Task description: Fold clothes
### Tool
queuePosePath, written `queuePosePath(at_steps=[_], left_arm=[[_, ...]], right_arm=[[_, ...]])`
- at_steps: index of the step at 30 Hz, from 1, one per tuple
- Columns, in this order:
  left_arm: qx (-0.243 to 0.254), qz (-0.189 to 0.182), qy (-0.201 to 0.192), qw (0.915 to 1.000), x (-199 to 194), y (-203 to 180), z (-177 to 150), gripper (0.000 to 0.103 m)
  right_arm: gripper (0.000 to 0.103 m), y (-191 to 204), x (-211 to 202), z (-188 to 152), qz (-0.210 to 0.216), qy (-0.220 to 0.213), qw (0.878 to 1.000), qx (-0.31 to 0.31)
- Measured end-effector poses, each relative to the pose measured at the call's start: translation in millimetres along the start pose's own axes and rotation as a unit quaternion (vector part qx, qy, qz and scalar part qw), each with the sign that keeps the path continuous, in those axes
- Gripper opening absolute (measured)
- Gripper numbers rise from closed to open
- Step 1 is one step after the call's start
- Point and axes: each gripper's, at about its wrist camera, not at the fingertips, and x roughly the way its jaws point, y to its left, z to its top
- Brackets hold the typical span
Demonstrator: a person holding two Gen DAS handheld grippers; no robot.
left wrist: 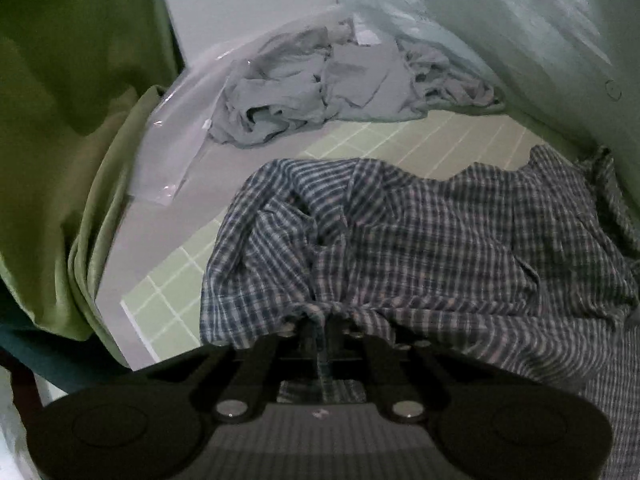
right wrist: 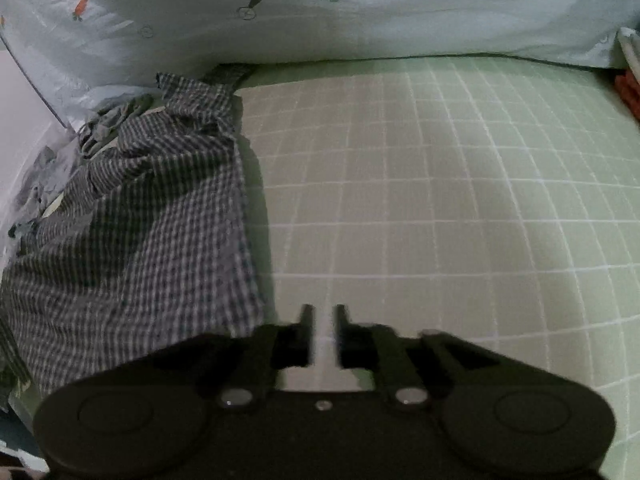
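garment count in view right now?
2. A checked shirt lies in front on the green grid sheet, its near edge pinched in the left gripper. A crumpled grey garment lies beyond it near the wall. More could be hidden underneath.

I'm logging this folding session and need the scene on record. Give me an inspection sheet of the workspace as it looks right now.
Surface: green sheet with white grid lines, mostly bare on the right wrist view.
Job's things: checked shirt, rumpled and unfolded; crumpled grey garment farther back on clear plastic wrap.
Clutter: nothing seen beyond the plastic wrap.
Grippers: left tongs pinch a bunched edge of the checked shirt; right tongs slightly apart with nothing between them, beside the shirt's edge.
Cables: nothing seen.
Surroundings: pale carrot-print fabric along the back; green cloth hanging at the left.
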Motion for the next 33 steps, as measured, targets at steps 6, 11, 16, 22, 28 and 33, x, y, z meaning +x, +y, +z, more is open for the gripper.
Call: queuePosePath(at_steps=[6,11,16,22,28,33], left_arm=[[0.013,-0.043,-0.009,0.999,-4,-14,16,0.082],[0.025,-0.063,-0.004,0.9977,23,-34,46,0.09],[0.043,-0.068,0.026,0.9965,63,-59,72,0.091],[0.036,-0.059,0.066,0.9955,112,-82,93,0.091],[0.033,-0.047,0.086,0.9946,131,-90,94,0.091],[0.053,-0.048,0.09,0.9934,124,-96,85,0.091]], right_arm=[[0.102,33,13,36,-0.026,-0.047,0.998,-0.018],[0.103,53,42,83,-0.021,-0.082,0.996,-0.02],[0.103,72,85,142,0.001,-0.096,0.995,-0.008],[0.1,89,159,206,0.052,-0.047,0.997,0.029],[0.044,107,209,221,0.107,0.01,0.993,0.037],[0.002,105,192,201,0.085,-0.007,0.996,0.036]])
